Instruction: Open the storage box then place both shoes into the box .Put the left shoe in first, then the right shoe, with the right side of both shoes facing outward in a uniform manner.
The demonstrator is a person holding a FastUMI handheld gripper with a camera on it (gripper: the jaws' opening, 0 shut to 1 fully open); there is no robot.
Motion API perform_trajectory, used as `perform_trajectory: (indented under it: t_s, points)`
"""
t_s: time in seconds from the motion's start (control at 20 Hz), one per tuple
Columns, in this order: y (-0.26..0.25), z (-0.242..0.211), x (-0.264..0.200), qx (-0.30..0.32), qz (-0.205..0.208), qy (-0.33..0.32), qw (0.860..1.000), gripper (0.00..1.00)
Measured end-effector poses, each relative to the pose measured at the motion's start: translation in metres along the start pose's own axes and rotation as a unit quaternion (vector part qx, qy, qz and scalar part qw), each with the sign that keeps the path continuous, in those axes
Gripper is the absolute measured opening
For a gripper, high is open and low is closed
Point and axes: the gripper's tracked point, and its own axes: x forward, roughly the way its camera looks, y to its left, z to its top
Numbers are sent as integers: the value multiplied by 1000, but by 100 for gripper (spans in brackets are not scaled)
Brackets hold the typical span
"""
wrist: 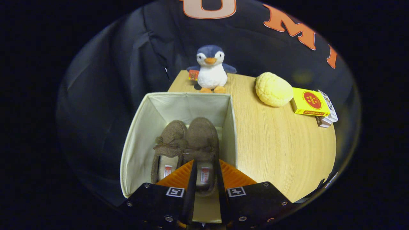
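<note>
An open cream fabric storage box [140, 111] stands on the wooden table [281, 150], just ahead of and below my fingers. Two brown slippers with bows lie side by side inside it, toes pointing away from me. The slipper on the left [171, 140] rests free against the box's left wall. The slipper on the right [202, 137] has its heel between my fingers. My gripper [205, 163] is closed narrowly on that heel, a finger pressing on each side. The box's near wall is hidden under the gripper.
Beyond the box a plush penguin [211, 68] sits at the table's far edge. To its right lie a yellow bun-shaped toy [273, 89] and a yellow carton [310, 102] on top of smaller packets. Bare tabletop stretches to the right of the box.
</note>
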Motion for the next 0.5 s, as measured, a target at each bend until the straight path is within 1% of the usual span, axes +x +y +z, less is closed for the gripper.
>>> perform_trajectory:
  t_s: [0.05, 0.25, 0.3, 0.35, 0.5]
  points:
    - [-7, 11, -13, 0, 4, -18, 1000, 34]
    - [-40, 36, -52, -5, 18, -90, 996, 45]
    - [-51, 42, -64, -6, 22, -107, 994, 46]
    - [-65, 50, -74, -7, 20, -126, 992, 49]
    - [-111, 67, -108, 2, 20, -186, 982, 53]
